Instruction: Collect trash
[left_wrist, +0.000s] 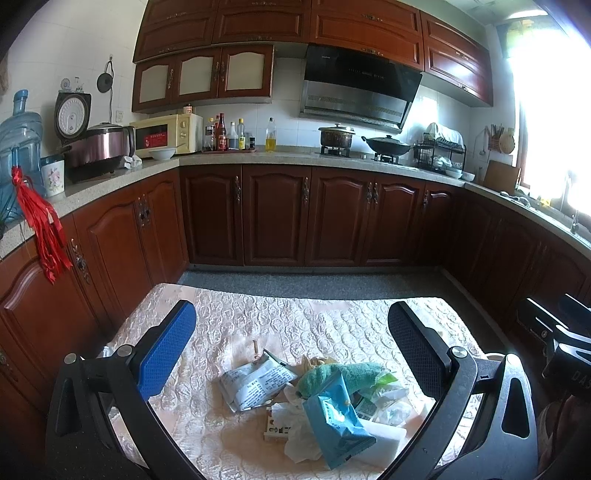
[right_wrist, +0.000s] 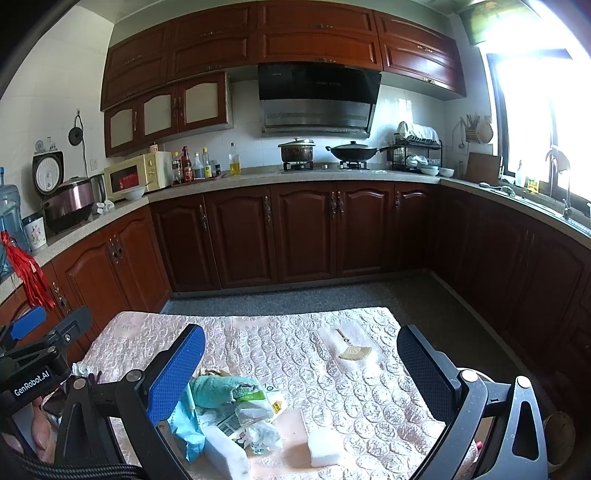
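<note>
A heap of trash lies on the quilted table cover (left_wrist: 280, 321): a white printed wrapper (left_wrist: 255, 382), a teal cloth (left_wrist: 332, 373), a light blue wipes pack (left_wrist: 338, 421), crumpled white tissue (left_wrist: 299, 435) and a small wooden stick (left_wrist: 255, 347). My left gripper (left_wrist: 291, 354) hangs open just above and behind the heap, holding nothing. My right gripper (right_wrist: 301, 365) is open too, empty, with the heap by its blue left finger (right_wrist: 177, 373). The teal cloth (right_wrist: 218, 387), blue pack (right_wrist: 188, 432), clear plastic wrappers (right_wrist: 255, 417) and two white foam blocks (right_wrist: 325, 446) show there.
A small gold fan-shaped trinket (right_wrist: 354, 352) lies further back on the table. Dark wooden cabinets (left_wrist: 277, 214) and a countertop (left_wrist: 236, 157) with appliances, bottles and pots ring the room. Grey floor (right_wrist: 332, 295) lies beyond the table. A red tassel (left_wrist: 40, 229) hangs at left.
</note>
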